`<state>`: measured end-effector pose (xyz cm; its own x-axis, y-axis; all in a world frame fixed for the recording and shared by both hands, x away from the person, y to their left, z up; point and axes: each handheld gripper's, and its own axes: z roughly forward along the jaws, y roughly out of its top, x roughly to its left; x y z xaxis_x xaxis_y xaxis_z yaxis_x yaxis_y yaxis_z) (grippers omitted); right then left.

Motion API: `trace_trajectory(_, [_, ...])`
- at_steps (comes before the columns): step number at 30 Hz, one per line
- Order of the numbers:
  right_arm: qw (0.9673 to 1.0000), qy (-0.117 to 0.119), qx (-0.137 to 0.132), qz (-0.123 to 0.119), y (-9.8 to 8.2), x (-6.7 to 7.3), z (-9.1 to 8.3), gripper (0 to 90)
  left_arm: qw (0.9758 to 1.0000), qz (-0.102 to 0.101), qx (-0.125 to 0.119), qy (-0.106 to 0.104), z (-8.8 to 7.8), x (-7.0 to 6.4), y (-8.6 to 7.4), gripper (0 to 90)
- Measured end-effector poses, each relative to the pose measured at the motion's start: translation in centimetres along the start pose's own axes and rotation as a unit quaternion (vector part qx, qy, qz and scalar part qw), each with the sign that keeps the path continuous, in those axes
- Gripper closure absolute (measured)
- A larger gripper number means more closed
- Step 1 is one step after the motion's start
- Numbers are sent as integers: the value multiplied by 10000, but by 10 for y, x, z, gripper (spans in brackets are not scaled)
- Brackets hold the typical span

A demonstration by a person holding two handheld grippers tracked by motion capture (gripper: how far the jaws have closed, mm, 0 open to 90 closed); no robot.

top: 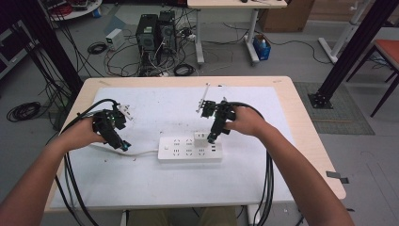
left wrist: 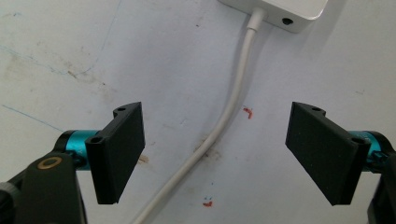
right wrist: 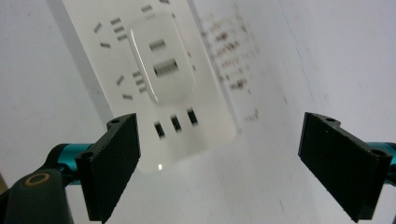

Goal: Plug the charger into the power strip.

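Note:
A white power strip [top: 189, 149] lies flat in the middle of the table, with a white cube adapter [top: 201, 137] plugged into its top row. Its white cable [top: 141, 152] runs off to the left. My right gripper [top: 211, 138] hangs just above the adapter, pointing down, open and empty. In the right gripper view the strip [right wrist: 205, 126] and adapter [right wrist: 161, 60] lie blurred beyond the wide jaws [right wrist: 219, 158]. My left gripper [top: 123, 145] stands open over the cable at the strip's left end. In the left gripper view the cable [left wrist: 233, 102] passes between the open jaws [left wrist: 215, 154], untouched.
A white sheet [top: 155, 179] covers most of the wooden table [top: 287, 89]. A small white plug-like piece [top: 126, 111] lies behind the left hand. Black cables [top: 268, 188] trail off the table's front edge. Computer towers [top: 155, 30] and cable clutter stand on the floor beyond.

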<state>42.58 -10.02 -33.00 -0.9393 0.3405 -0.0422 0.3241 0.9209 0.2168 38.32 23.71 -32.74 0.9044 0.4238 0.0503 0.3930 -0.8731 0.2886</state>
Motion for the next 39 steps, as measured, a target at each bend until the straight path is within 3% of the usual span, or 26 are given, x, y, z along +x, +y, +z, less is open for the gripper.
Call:
trace_trajectory(5, [9994,-201,-138,240,-31,-3,-22,123,10000,46,-13,25,-6,1,2,198])
trace_trajectory(7, [9993,-104,-171,324,-45,-4,-28,123,10000,82,-24,41,-9,2,3,198])
trace_trajectory(10, [9983,-207,-23,552,-66,-4,-33,122,9999,97,-76,76,-12,1,4,198])
trace_trajectory(11, [9977,-272,1,624,-73,-4,-35,113,9999,89,-88,66,-13,0,4,198])
trace_trajectory(12, [9972,-281,-10,686,-79,-4,-36,30,9999,117,-68,86,-13,0,4,198])
trace_trajectory(13, [9966,-314,-1,766,-85,-4,-36,8,9999,142,-50,74,-14,0,4,198])
trace_trajectory(17, [9948,-274,-34,979,-104,-3,-40,9,9999,118,-69,89,-15,-1,4,198])
trace_trajectory(27, [9931,-211,-112,1144,-126,3,-46,9,9997,129,-168,155,-17,-3,8,198])
trace_trajectory(39, [9927,-218,-86,1184,-130,7,-43,10,9994,159,-174,239,-18,-5,9,198])
